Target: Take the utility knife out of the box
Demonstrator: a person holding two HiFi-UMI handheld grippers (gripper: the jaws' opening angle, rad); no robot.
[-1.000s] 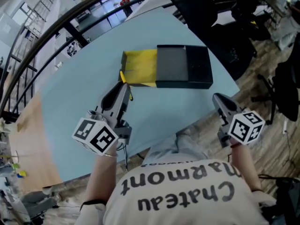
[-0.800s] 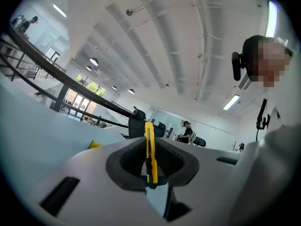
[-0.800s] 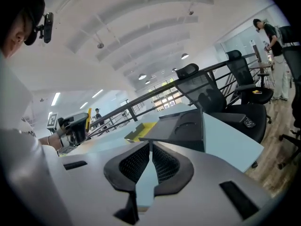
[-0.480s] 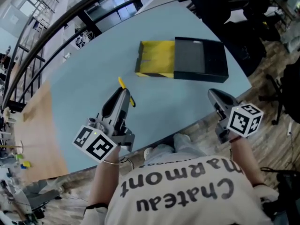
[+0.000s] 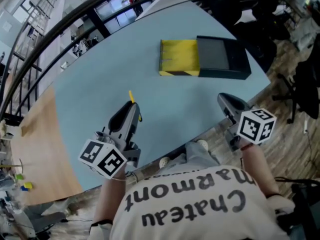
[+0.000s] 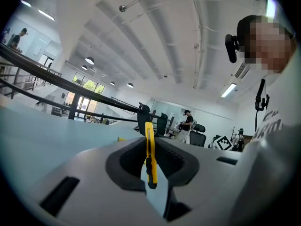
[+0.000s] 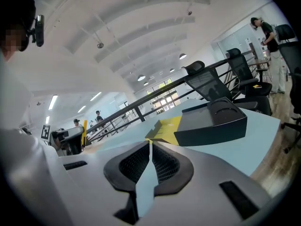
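Left tongs [image 5: 133, 105]: clamped on slim utility knife [image 6: 149, 155], held edge-on; the narrow bite may let it pivot or slip onto the counter [image 5: 90, 91]. Right tongs [image 5: 224, 101]: closed, empty.

Free table [image 5: 95, 89] surface, box [image 5: 222, 59] beyond

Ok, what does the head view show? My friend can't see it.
Seen from above, the person's left gripper holds a thin yellow utility knife over a pale blue table. Farther away lies the black box, its yellow tray slid out. The right gripper, jaws closed, holds nothing.
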